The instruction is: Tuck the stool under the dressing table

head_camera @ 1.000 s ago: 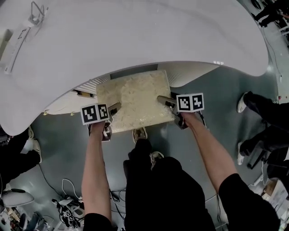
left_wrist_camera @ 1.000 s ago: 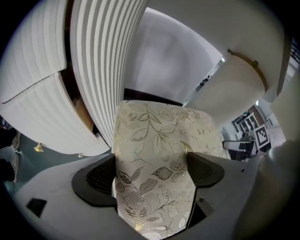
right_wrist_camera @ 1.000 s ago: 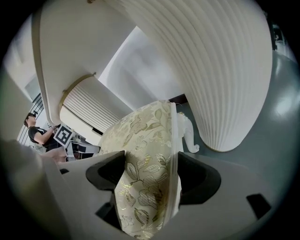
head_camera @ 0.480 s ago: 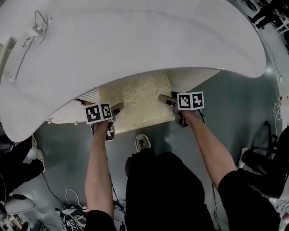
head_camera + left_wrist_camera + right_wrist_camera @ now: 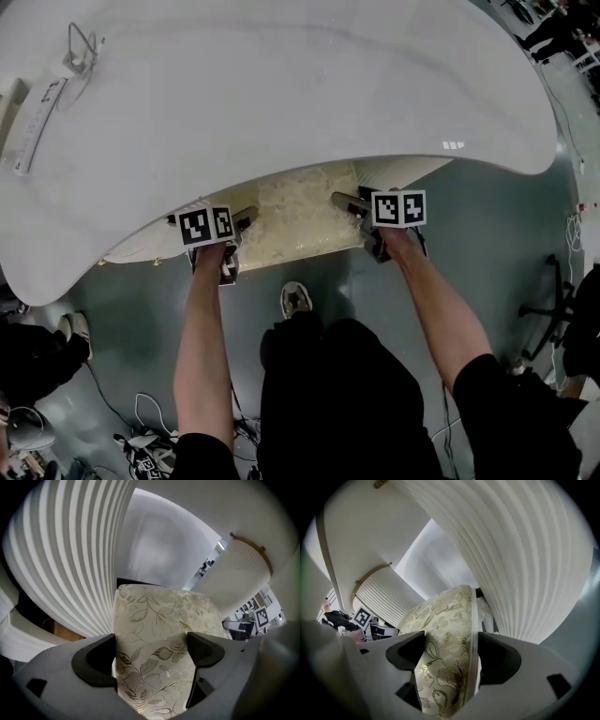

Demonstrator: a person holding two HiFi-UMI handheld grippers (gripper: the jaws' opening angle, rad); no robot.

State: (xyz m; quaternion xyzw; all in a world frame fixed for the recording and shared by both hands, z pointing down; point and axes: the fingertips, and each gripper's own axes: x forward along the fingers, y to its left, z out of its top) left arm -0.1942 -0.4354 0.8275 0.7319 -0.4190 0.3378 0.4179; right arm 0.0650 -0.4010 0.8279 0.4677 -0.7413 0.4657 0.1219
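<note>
Stool (image 5: 298,214) is sitting mostly beneath the near edge of the dressing table (image 5: 281,84) in the head view, with the left gripper (image 5: 240,223) and right gripper (image 5: 343,202) holding its two sides. In the left gripper view the jaws are clamping its floral padding beside a fluted pedestal (image 5: 70,564). In the right gripper view the jaws are gripping the opposite padded edge.

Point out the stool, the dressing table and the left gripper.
stool (image 5: 295,225): head view, patterned seat cushion between the grippers.
dressing table (image 5: 281,94): head view, bare white top.
left gripper (image 5: 150,651): left gripper view, midway between its jaws, clamped on the stool seat.
</note>
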